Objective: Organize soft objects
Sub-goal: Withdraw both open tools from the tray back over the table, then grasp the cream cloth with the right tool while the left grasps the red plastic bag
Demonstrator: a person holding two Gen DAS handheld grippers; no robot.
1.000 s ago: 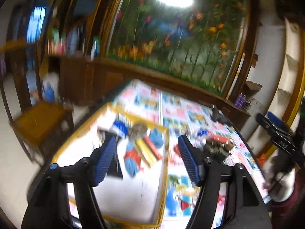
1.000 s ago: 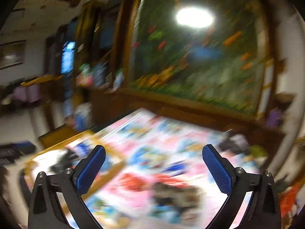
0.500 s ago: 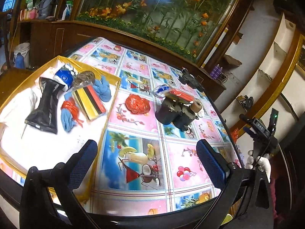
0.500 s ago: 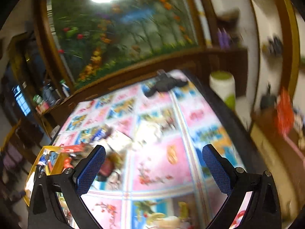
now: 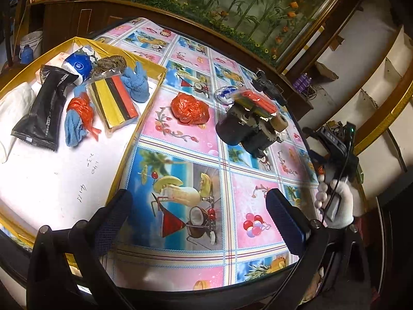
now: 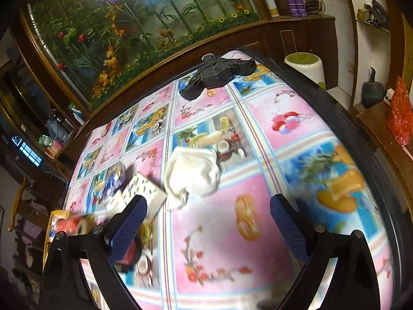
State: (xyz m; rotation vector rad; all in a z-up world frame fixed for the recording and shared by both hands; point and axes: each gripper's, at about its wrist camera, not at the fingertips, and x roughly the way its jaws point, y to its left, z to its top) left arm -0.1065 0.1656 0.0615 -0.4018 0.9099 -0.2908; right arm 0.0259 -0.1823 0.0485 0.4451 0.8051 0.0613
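Observation:
A yellow-rimmed tray [image 5: 140, 118] on the left holds a black pouch [image 5: 44, 108], a blue tissue pack [image 5: 77, 66], a striped packet [image 5: 113, 98], blue cloths [image 5: 138, 82] and a red bag [image 5: 81, 109]. On the tablecloth lie a crumpled red bag [image 5: 189, 109] and a dark pile [image 5: 247, 126] topped by an orange pack. My left gripper [image 5: 198, 199] hangs open and empty over the table's near edge. A white cloth [image 6: 192, 173] lies just ahead of my right gripper [image 6: 209, 201], whose wide jaws are closing with nothing between them.
A patterned box [image 6: 144, 193] and a shiny blue packet [image 6: 113, 178] lie left of the white cloth. A black device [image 6: 216, 73] sits at the table's far edge. A white-gloved hand [image 5: 335, 201] shows at the right. A wooden cabinet and a flower mural stand behind.
The left gripper opened wider and sank toward the table's near edge, away from the tray. The right gripper swung and rolled across the table and now faces the white cloth.

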